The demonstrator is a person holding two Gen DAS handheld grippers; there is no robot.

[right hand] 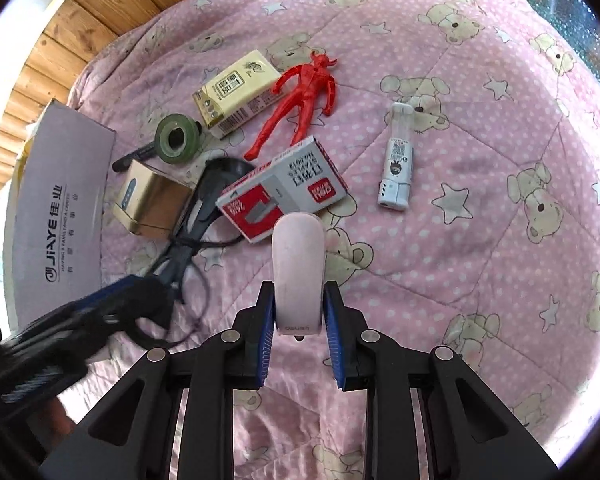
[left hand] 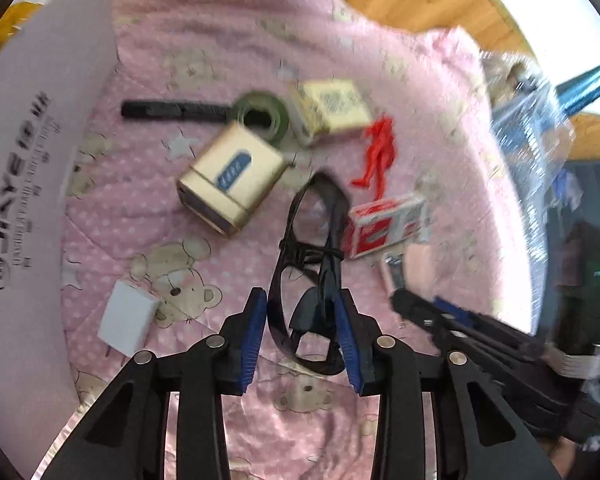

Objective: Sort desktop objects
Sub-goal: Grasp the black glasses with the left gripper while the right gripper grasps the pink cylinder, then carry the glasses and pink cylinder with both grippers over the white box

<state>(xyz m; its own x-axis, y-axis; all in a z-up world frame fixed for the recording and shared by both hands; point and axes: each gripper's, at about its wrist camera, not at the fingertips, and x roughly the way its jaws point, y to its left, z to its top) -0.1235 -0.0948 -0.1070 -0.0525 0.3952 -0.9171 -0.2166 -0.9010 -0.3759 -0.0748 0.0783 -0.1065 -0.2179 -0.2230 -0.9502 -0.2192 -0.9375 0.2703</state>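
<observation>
Across the left wrist view: left gripper (left hand: 302, 338), fingers clamped on black glasses (left hand: 314, 264), lifted clear of the pink bear-print quilt (left hand: 228, 32). Frame held at one lens only, the rest jutting forward. Below, on the quilt: gold box (left hand: 232, 180) centre; green tape roll (left hand: 260, 114) and black pen (left hand: 172, 110) beyond it; cream carton (left hand: 334, 108) far centre; red figurine (left hand: 378, 152) right of that; red-and-white staple box (left hand: 386, 226) just right of the glasses; small white block (left hand: 128, 322) near left. White cardboard box (left hand: 44, 152) stands along the left edge. View blurred.

Across the right wrist view: right gripper (right hand: 298, 338), fingers closed on a pale pink stapler (right hand: 298, 276), its nose pointing at the staple box (right hand: 282, 190). White lighter (right hand: 398, 156) lies well apart, right. Left gripper and glasses (right hand: 198, 216) low at left, near the printed white box (right hand: 66, 208).

Hazards, judged:
- Glasses gripped off-centre; a quick swing could twist them loose.
- Both grippers work close together; a crossing path risks collision.
- Stapler is smooth and rounded; it may slide forward if tipped nose-down.
</observation>
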